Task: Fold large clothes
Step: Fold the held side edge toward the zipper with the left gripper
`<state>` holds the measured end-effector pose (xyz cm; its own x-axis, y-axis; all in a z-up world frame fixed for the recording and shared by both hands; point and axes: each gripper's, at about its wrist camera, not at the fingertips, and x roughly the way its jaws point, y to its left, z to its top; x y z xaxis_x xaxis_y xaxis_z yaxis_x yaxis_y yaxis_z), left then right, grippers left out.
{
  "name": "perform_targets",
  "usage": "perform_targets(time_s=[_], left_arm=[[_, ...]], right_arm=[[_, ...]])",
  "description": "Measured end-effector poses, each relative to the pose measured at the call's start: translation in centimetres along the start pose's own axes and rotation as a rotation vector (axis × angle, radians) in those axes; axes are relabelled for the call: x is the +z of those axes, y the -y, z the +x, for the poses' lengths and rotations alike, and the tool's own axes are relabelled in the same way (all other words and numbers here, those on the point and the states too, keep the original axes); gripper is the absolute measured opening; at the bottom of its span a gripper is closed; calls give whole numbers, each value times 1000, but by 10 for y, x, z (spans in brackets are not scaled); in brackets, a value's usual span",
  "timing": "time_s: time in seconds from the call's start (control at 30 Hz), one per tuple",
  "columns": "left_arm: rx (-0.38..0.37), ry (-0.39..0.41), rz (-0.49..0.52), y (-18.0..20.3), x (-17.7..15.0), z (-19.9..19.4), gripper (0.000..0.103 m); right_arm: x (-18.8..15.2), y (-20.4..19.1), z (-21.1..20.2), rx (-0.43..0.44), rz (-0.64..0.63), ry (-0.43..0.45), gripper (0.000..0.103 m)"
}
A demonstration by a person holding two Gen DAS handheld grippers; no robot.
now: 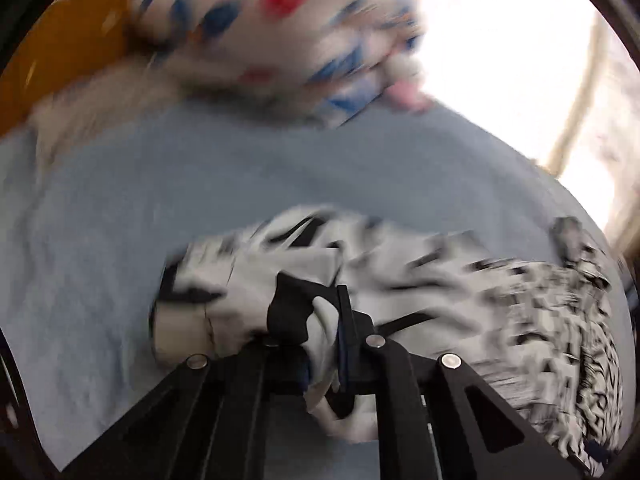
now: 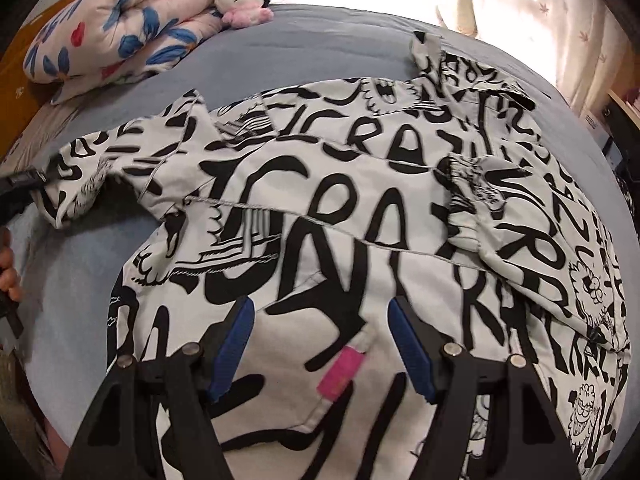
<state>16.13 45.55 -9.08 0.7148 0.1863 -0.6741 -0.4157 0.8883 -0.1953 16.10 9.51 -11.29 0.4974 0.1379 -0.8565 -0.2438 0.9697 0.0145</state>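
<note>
Low in the right wrist view, the right gripper [image 2: 320, 344] hangs wide open over the black-and-white printed jacket [image 2: 340, 200] spread across the blue bed [image 2: 280, 52]. The left gripper [image 1: 326, 320] is clamped on its sleeve [image 1: 240, 280]. A floral quilt [image 2: 120, 36] lies upper left.

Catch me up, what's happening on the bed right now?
A person is folding a black-and-white printed jacket spread on the blue bed sheet. The left claw is shut on a bunched sleeve end of the jacket. The right claw hovers open above the jacket near a pink tag, gripping nothing. A folded floral quilt and a plush toy sit at the bed's far end.
</note>
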Motion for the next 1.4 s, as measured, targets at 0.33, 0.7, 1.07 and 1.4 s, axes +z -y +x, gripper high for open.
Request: perform_targets(time_s=[0.33,0.7,1.07,1.4], left_arm=[[-303,130,391,227,-9,-85,7],[-515,-380,554,361,-166,-23,38],[-478,-277,613,338,-184,-76,70],[-276,-290,457,258,-154,-46,72]], right_arm=[[-11,82,-35,-26,161,83,70],[-59,200,-34,-91,389,53,70],[-69,215,-15,31,423,18,70],[-38,221,27,277,534,-45,70]])
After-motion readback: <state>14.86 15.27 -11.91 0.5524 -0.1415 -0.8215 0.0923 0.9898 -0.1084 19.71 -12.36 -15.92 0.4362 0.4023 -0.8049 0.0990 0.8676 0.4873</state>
